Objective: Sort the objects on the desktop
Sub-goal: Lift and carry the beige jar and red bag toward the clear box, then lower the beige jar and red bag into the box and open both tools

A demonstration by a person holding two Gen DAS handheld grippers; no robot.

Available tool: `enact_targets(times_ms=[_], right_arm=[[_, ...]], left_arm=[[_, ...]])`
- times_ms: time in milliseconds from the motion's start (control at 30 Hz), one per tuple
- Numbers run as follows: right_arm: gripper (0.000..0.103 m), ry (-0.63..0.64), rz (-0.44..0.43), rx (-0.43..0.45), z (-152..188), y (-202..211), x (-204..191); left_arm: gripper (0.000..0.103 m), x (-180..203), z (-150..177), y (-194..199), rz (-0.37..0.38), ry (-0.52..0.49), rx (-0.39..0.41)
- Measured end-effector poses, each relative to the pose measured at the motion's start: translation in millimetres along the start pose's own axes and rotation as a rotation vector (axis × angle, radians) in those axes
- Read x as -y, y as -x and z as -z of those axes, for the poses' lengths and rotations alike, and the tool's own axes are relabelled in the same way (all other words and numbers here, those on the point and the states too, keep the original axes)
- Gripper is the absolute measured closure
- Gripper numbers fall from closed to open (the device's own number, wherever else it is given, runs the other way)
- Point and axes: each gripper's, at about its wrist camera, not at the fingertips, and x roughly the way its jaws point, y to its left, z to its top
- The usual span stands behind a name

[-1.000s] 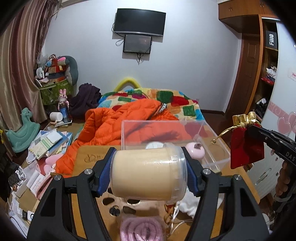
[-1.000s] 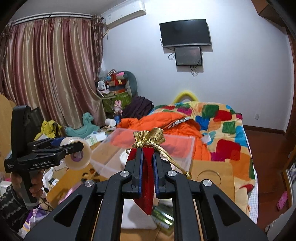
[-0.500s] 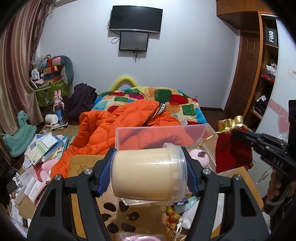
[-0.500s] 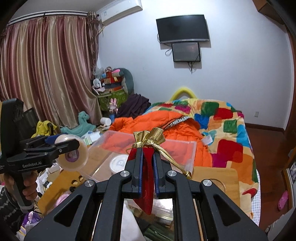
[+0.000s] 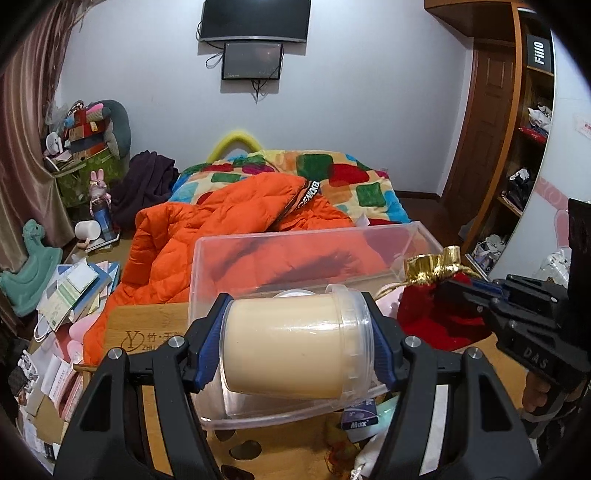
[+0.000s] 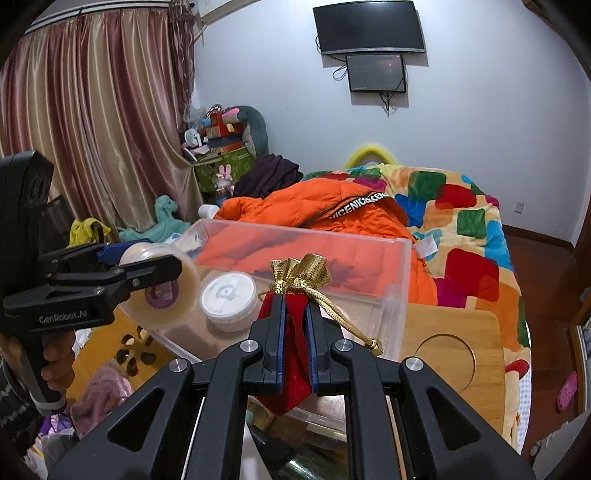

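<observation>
Level, left claw [image 5: 297, 347] grips jar [image 5: 291, 343]; right claw [image 6: 294, 325] pinches pouch [image 6: 293, 354], seemingly above bin [image 6: 395, 295].

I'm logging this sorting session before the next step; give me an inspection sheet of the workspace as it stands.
Surface: wooden table, cut-outs visible.
Job's things: clear bin holds a white round container; cream jar and red pouch are held.
Clutter: pink cord, small Max box.
Grippers: left gripper shut on jar; right gripper shut on pouch.
Cables: dangling under wall TV.
Surroundings: bed with orange jacket, curtain.
</observation>
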Motion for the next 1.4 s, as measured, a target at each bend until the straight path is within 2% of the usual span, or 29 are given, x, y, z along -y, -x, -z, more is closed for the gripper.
enact_targets(times_ms=[300,667,900,1067,1167,1333,1400], right_arm=[[0.094,0.029,-0.013,-0.055,12.3,-16.6,-5.7],[0.091,0.069,0.039,-0.075,13.8,-20.8,-12.9],[0.077,0.068,0.076,-0.074,14.2,-19.4,-11.9],[0.068,0.044,0.089,-0.075,14.7,-16.5,-9.5],[0.066,0.036,0.091,-0.076,14.8,-14.6,-9.2],[0.062,0.036,0.098,-0.075,15.1,-9.5,-11.8],[0.056,0.031,0.092,-0.075,15.9,-5.8,-12.8]], left_arm=[[0.037,-2.1,7.0,-17.6,-0.011,-0.008,-0.047],[0.037,-10.0,14.4,-26.8,-0.005,0.005,-0.081],[0.037,-11.8,19.4,-28.2,-0.021,-0.001,-0.099],[0.036,-11.1,17.4,-17.3,0.002,-0.003,-0.075],[0.036,-5.0,16.4,-10.8,-0.033,-0.039,-0.051],[0.036,-0.8,14.9,-1.0,-0.039,-0.052,-0.032],[0.036,-0.2,14.1,2.8,-0.045,-0.054,-0.025]])
